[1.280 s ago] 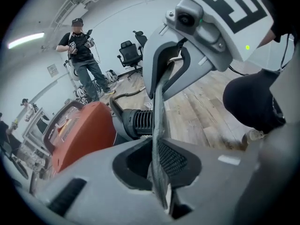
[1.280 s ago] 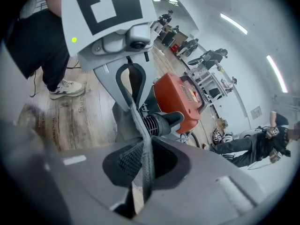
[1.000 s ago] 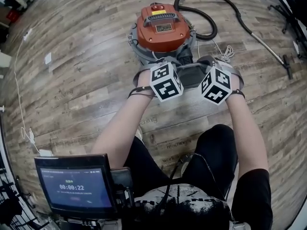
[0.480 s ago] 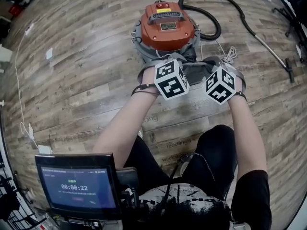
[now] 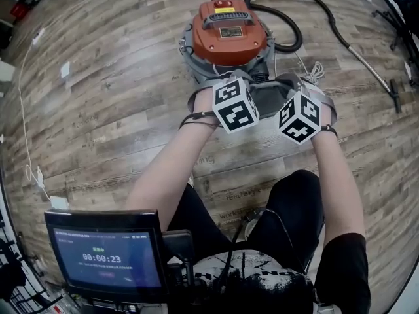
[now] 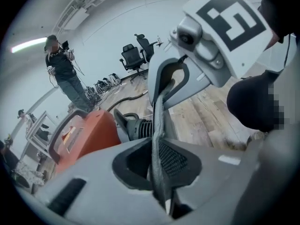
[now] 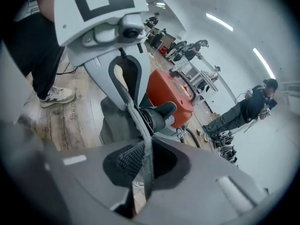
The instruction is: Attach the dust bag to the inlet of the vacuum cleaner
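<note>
Wood-plank floor (image 5: 111, 110) runs under everything, and on it the dust bag (image 5: 265, 100) is held stretched between the two tools, just near of the vacuum cleaner (image 5: 226, 34). It is close to the ribbed inlet (image 7: 154, 116) but, as far as I can judge, not yet seated on it. Both the left gripper (image 6: 157, 168) and the right gripper (image 7: 143, 165) are clenched on a thin fold of the bag's grey edge. With so little cloth pinched, a pull to widen the mouth could slip it out of one tool, or the mouth could catch crooked on the inlet. Only the gripper views show these grips; the head view hides them under the marker cubes (image 5: 234, 106), yet it alone shows the hose (image 5: 314, 12) curling off to the far right.
</note>
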